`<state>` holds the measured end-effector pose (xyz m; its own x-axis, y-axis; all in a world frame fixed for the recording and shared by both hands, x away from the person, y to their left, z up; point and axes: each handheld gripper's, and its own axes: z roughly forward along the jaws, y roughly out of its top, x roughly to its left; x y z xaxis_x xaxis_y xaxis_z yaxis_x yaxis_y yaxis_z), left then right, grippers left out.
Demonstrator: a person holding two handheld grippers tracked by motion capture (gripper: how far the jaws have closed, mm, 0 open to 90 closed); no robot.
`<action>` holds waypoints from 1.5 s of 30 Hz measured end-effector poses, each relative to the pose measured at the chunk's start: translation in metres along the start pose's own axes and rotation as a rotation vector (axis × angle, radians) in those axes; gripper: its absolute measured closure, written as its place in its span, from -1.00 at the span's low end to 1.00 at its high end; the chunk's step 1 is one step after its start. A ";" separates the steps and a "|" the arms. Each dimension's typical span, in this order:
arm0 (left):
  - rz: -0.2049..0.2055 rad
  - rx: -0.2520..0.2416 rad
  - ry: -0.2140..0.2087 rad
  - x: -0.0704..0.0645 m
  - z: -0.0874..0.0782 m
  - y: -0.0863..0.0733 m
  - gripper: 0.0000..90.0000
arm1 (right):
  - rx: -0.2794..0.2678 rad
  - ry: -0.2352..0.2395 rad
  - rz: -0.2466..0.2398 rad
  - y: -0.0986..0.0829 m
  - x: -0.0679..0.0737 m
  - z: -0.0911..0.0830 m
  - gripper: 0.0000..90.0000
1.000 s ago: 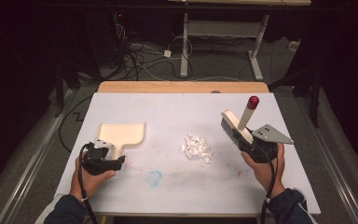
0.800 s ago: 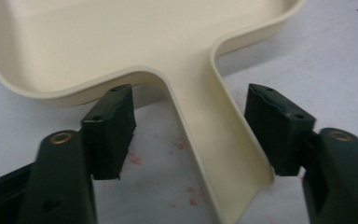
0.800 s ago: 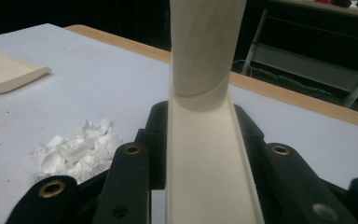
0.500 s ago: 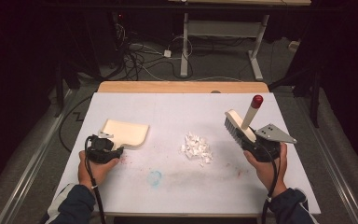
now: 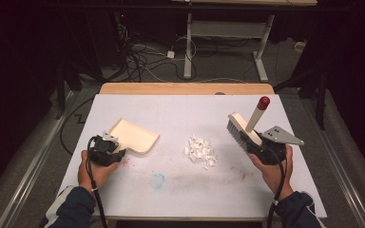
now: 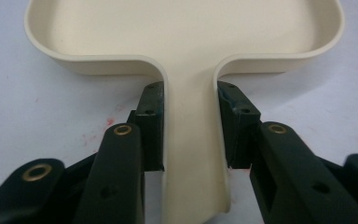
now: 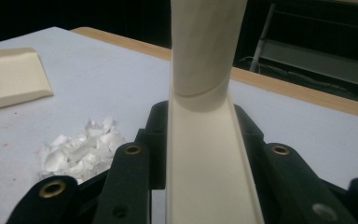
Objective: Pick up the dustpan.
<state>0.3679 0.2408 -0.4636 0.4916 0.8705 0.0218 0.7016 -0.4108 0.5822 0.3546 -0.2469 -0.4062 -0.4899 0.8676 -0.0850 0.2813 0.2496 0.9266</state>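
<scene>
A cream dustpan (image 5: 134,135) lies on the white table cover (image 5: 180,190) at the left, its mouth turned toward the middle. My left gripper (image 5: 108,151) is shut on its flat handle (image 6: 193,154), one pad on each side. A pile of white paper scraps (image 5: 200,150) sits at the table's middle, between the two tools. At the right, my right gripper (image 5: 261,149) is shut on a cream brush (image 5: 241,129) with dark bristles and a red-tipped handle, held above the table. The brush's back (image 7: 205,154) runs up between the jaws, with the paper scraps (image 7: 81,149) lower left.
A faint blue smudge (image 5: 158,180) and reddish marks stain the cover in front of the scraps. The table's wooden far edge (image 5: 185,89) borders a dark floor with cables and a desk frame (image 5: 228,33).
The left gripper has swung the dustpan round, so its mouth now points right toward the scraps. The right gripper and brush have shifted slightly right and nearer.
</scene>
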 end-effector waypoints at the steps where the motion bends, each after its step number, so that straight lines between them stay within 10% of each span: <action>1: 0.020 0.009 -0.010 -0.003 -0.004 0.000 0.42 | -0.002 0.001 -0.004 0.000 0.000 0.000 0.50; 13: 0.259 0.081 -0.178 -0.044 -0.020 -0.001 0.41 | 0.001 -0.008 0.061 -0.004 -0.001 0.017 0.50; 22: 0.389 0.143 -0.267 -0.079 -0.016 0.004 0.41 | -0.016 0.025 0.016 -0.008 0.018 0.057 0.50; 45: 0.380 0.169 -0.303 -0.095 -0.005 0.015 0.41 | 0.087 0.086 -0.008 -0.014 0.066 0.097 0.50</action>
<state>0.3290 0.1539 -0.4527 0.8378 0.5441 -0.0453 0.5059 -0.7425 0.4390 0.3980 -0.1512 -0.4600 -0.5605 0.8262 -0.0570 0.3458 0.2960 0.8904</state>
